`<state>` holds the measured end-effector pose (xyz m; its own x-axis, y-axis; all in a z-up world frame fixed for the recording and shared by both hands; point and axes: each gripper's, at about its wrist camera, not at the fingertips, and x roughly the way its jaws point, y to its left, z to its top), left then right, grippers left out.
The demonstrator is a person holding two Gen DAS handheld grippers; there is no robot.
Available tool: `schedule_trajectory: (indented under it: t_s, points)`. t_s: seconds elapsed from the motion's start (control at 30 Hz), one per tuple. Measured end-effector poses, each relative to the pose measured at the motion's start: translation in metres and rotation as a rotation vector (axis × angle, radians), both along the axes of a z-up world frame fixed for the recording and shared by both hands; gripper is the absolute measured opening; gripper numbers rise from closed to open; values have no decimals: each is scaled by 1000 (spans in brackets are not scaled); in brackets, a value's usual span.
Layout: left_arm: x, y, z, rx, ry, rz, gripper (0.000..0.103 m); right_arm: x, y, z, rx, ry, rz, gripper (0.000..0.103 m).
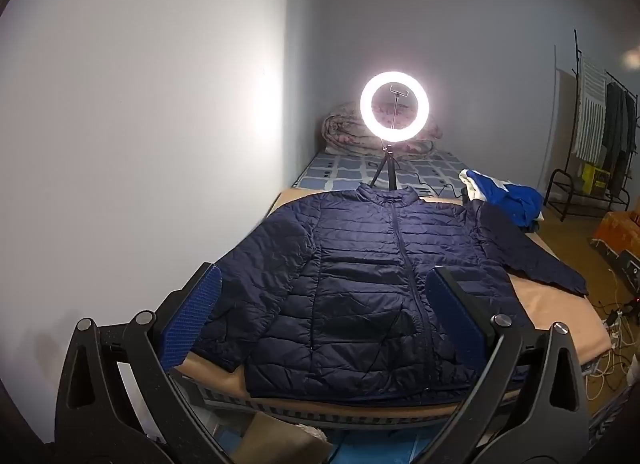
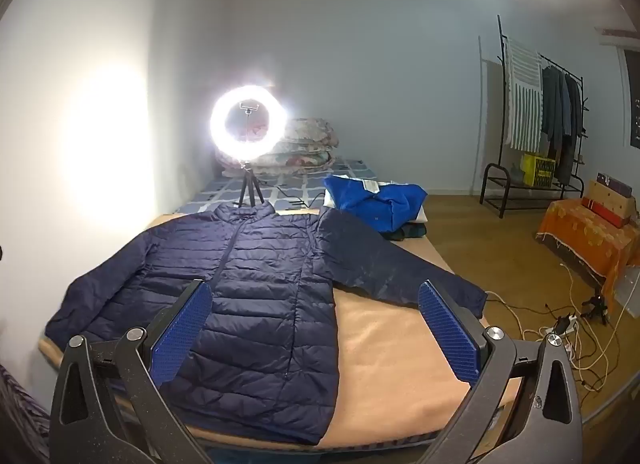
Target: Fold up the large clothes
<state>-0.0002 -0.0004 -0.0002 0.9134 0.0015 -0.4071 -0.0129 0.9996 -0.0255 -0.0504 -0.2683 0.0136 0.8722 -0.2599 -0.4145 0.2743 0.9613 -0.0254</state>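
Note:
A navy quilted puffer jacket (image 1: 360, 276) (image 2: 248, 276) lies flat and zipped on the tan bed cover (image 1: 556, 304) (image 2: 392, 348), collar toward the ring light, both sleeves spread out. My left gripper (image 1: 322, 296) hovers above the jacket's near hem, its blue pads wide apart with nothing between them. Over the bed's near edge my right gripper (image 2: 314, 310) hangs open as well, framing the jacket's right side and bare cover. Neither gripper touches the cloth.
A lit ring light on a tripod (image 1: 394, 107) (image 2: 249, 121) stands behind the collar, before a rolled quilt (image 2: 308, 143). A blue garment pile (image 2: 376, 199) lies at the far right of the bed. Clothes rack (image 2: 536, 103), orange-covered box (image 2: 592, 236) and floor cables (image 2: 568, 328) are to the right.

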Motion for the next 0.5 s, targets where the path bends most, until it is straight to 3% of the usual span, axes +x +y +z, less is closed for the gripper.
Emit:
schedule_trajectory:
  t_s: [0.5]
  points:
    - [-4,3,11,-7,-11,3,103,2,9,-1,-20,6,14,103]
